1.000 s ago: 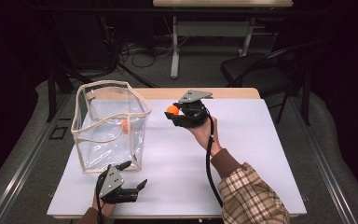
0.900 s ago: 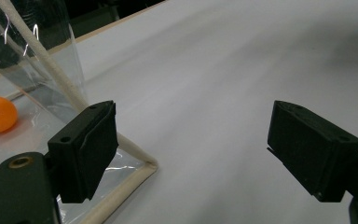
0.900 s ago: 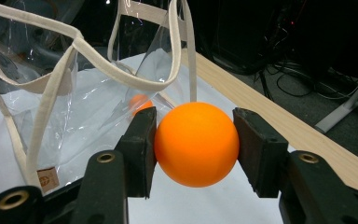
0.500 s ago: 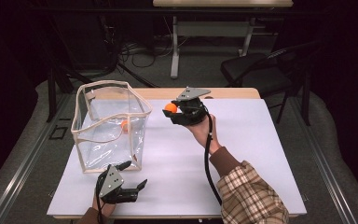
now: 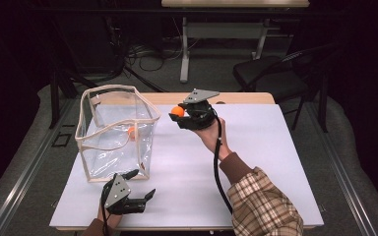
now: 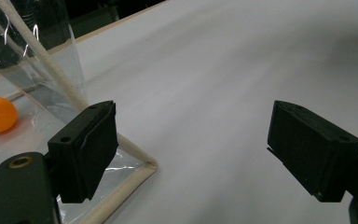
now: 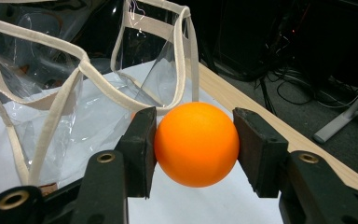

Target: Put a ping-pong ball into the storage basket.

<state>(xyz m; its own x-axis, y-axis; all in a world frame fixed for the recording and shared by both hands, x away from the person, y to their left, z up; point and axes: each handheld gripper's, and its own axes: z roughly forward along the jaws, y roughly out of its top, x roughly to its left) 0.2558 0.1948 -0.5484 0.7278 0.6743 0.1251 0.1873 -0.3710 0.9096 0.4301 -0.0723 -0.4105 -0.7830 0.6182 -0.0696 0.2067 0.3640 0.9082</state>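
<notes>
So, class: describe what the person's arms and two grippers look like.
Both grippers are black with blocky two-part jaws and brass-coloured rivets. The right gripper and left gripper each carry a grey three-cornered plate. A black cable trails from the right one. The right arm wears a plaid sleeve with a brown cuff.

Two black handheld grippers: the right gripper carries a grey three-cornered plate on top, and a black cable trails back from its body along the forearm. Behind it, a plaid sleeve in cream, brown and red ends in a brown cuff. The left gripper bears a similar grey plate. Its blocky black jaws hinge on arms fitted with brass-coloured rivets.
</notes>
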